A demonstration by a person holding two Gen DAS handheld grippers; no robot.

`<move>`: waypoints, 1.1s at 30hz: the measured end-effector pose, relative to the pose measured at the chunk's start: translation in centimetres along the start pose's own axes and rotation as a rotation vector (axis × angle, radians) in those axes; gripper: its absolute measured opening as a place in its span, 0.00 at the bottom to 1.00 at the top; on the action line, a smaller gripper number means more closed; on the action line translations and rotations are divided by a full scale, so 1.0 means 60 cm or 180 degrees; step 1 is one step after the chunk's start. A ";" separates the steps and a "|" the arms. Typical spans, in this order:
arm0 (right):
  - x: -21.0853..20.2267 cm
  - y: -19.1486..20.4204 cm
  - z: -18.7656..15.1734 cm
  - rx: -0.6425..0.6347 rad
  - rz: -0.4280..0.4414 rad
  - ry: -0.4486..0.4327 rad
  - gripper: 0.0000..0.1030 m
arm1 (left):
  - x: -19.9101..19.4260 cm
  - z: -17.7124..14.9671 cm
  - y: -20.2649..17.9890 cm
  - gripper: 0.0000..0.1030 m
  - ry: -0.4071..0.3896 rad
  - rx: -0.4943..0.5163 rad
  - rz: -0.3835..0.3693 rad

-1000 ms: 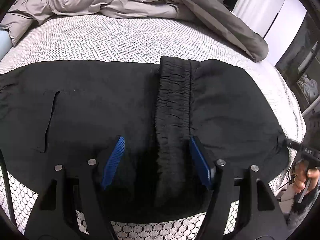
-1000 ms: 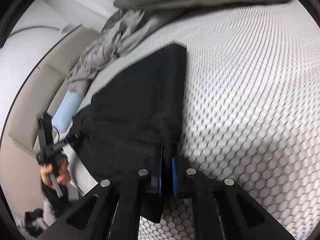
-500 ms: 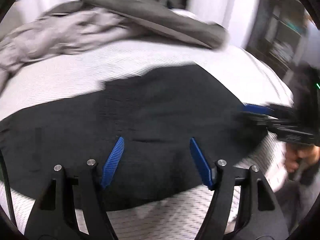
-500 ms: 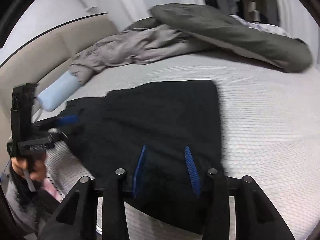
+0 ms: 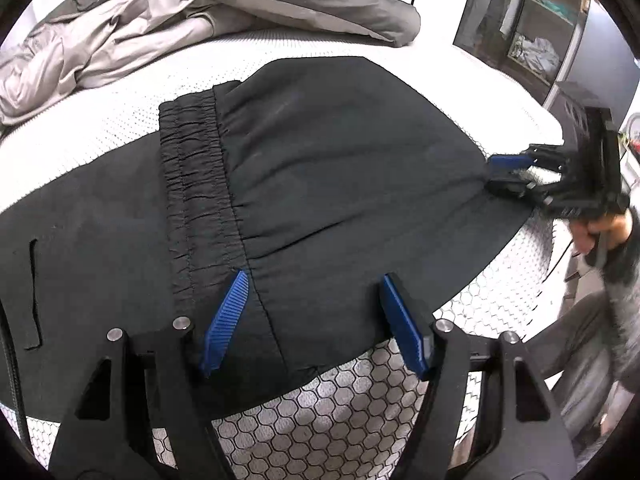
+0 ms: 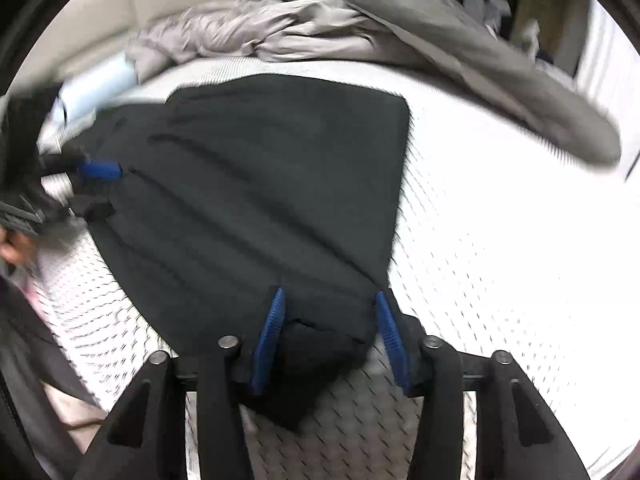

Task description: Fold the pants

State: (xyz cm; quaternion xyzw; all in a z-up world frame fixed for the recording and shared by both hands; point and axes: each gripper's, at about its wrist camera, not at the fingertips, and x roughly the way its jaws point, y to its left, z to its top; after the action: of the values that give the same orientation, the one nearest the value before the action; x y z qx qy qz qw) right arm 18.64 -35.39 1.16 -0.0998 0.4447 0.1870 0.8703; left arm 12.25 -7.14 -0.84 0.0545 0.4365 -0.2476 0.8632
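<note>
Black pants (image 5: 312,184) lie folded on the white honeycomb mattress (image 5: 344,416), the elastic waistband (image 5: 196,184) running up the middle of the left wrist view. My left gripper (image 5: 316,320) is open, its blue pads just above the near edge of the pants. My right gripper (image 6: 328,336) is open over the near corner of the pants (image 6: 280,200), which bunches between its fingers. It also shows in the left wrist view (image 5: 508,172) at the pants' right corner, jaws apart. The left gripper shows blurred at the left of the right wrist view (image 6: 94,188).
A rumpled grey duvet (image 5: 208,12) lies across the far side of the bed (image 6: 360,28). A light blue pillow (image 6: 96,88) lies at the far left. Shelves and a cabinet (image 5: 532,32) stand past the bed's right edge. The beige headboard (image 6: 132,0) is behind.
My right gripper was shut on the pants corner one second ago and has opened and let go. Both grippers have shifted; the left gripper now sits to the right of the waistband.
</note>
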 end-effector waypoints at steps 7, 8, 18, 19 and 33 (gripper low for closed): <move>-0.070 0.016 0.039 0.0200 -0.0091 -0.0504 0.56 | -0.038 0.028 -0.018 0.64 -0.0205 -0.0037 0.0114; -0.076 0.025 0.045 0.0186 -0.0115 -0.0580 0.56 | -0.036 0.037 -0.015 0.64 -0.0241 -0.0106 0.0101; 0.076 0.133 0.091 -0.0263 -0.0071 -0.0088 0.46 | 0.045 0.075 0.020 0.64 0.0002 -0.0298 -0.0027; 0.071 0.132 0.085 -0.0383 -0.0260 -0.0101 0.47 | 0.044 0.072 0.025 0.64 -0.0004 -0.0298 -0.0028; -0.032 0.044 0.087 0.0164 -0.0174 -0.0498 0.48 | -0.005 0.087 0.041 0.64 -0.0226 -0.0412 0.0198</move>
State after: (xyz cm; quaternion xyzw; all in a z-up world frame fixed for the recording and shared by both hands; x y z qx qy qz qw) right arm 20.36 -31.64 5.76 -0.0746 0.3771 0.1589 0.9094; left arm 17.09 -6.50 2.28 0.0032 0.4189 -0.1937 0.8871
